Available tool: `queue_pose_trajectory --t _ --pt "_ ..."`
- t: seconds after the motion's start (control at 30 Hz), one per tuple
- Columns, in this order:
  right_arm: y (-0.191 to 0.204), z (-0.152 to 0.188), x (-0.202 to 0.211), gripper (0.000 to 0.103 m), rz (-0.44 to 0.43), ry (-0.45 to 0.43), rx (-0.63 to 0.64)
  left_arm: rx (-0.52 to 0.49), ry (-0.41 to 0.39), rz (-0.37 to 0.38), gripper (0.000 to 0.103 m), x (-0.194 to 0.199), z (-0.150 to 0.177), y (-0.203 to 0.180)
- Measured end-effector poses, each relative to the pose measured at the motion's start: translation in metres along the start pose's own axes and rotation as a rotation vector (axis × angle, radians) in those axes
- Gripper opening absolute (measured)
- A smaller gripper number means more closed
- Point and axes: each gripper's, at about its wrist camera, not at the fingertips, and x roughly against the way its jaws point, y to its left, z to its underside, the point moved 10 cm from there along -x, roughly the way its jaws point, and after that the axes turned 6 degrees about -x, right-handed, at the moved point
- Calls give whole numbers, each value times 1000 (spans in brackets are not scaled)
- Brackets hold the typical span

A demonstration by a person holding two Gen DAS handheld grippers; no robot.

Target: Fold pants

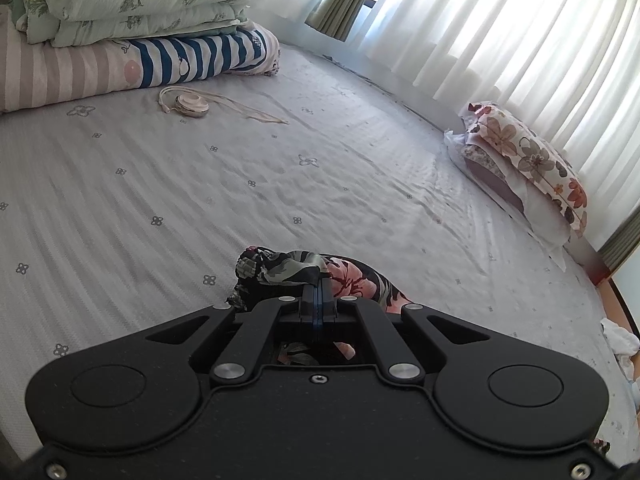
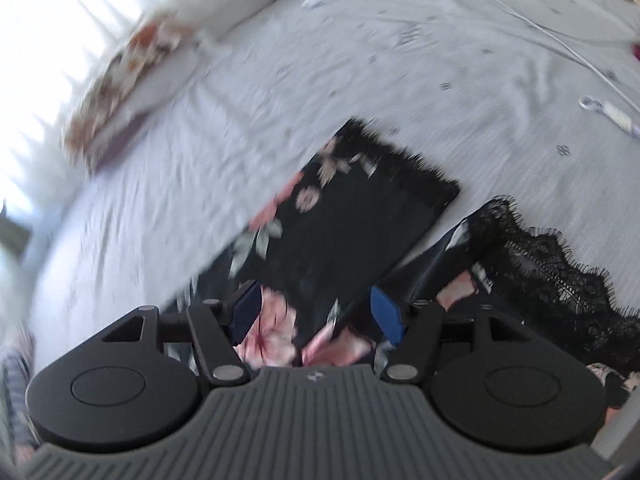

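Note:
The pants [image 2: 340, 232] are black with pink flowers and black lace hems [image 2: 552, 264]. In the right wrist view they lie on the grey bed sheet [image 2: 360, 60], two legs spread apart; the view is blurred. My right gripper [image 2: 316, 316] is open just above the fabric, blue pads on either side of a pink flower. In the left wrist view my left gripper [image 1: 319, 284] is shut on a bunched edge of the pants [image 1: 280, 266], held low over the sheet [image 1: 240, 184].
A stack of folded quilts [image 1: 132, 4] lies at the far left. A small round fan with a cord [image 1: 192, 104] lies on the sheet. A floral pillow [image 1: 528, 160] sits at the right by the curtains [image 1: 500, 20]. A white cable [image 2: 580, 48] crosses the sheet.

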Motion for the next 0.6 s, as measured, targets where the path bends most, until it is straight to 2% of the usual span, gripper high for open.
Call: queue_pose_trajectory --t 0.13,0.33,0.6 --pt "-24 -24 -11 73 84 -102 -59 0 1 -8 1 -1 0 2" --pt "-48 -35 -35 73 114 -129 -119 -8 3 -28 1 -6 1 3" --pt "-47 -41 -60 72 131 -139 -81 -22 17 -60 1 -17 7 1"
